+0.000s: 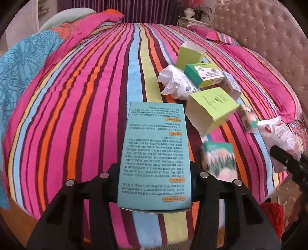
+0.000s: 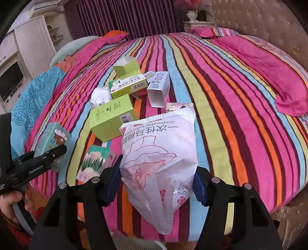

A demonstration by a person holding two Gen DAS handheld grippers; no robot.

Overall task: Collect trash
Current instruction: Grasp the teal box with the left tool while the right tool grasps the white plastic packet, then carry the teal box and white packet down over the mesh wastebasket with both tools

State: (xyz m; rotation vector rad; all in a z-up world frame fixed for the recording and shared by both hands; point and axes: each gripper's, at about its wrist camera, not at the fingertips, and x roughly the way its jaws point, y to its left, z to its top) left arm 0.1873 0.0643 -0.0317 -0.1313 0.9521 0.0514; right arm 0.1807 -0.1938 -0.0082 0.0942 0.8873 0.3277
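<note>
Trash is lying scattered on a round bed covered by a striped bedspread [image 1: 86,107]. Left gripper [image 1: 154,184] is clamping a flat light-blue printed box [image 1: 154,153] between its fingers, the jaws closed narrowly on the box's lower half; the box is sticking forward over the bedspread. Right gripper [image 2: 156,184] is holding a white plastic package [image 2: 159,153] printed in pink, its blue pads [image 2: 199,190] pressing into the crumpled lower part, jaws at middling width; whether anything is still inside the package is hard to judge.

Remaining items are sitting near the bed's middle. An open-topped lime-green carton [image 2: 126,66] is standing upright, its white interior showing nothing inside. A green medicine box [image 2: 128,86] is lying against it, with a crumpled white wrapper [image 2: 100,98] beside. A larger lime-green box [image 2: 112,119] is lying on its side, and in the left wrist view its open end is looking empty. A white sleeve-like box [image 2: 158,90] is standing open-ended towards the camera, also showing a bare interior. A small green-and-white packet [image 2: 96,163] is resting just beside the right gripper's left finger. A purple curtain [image 2: 123,17] is hanging behind the bed.
</note>
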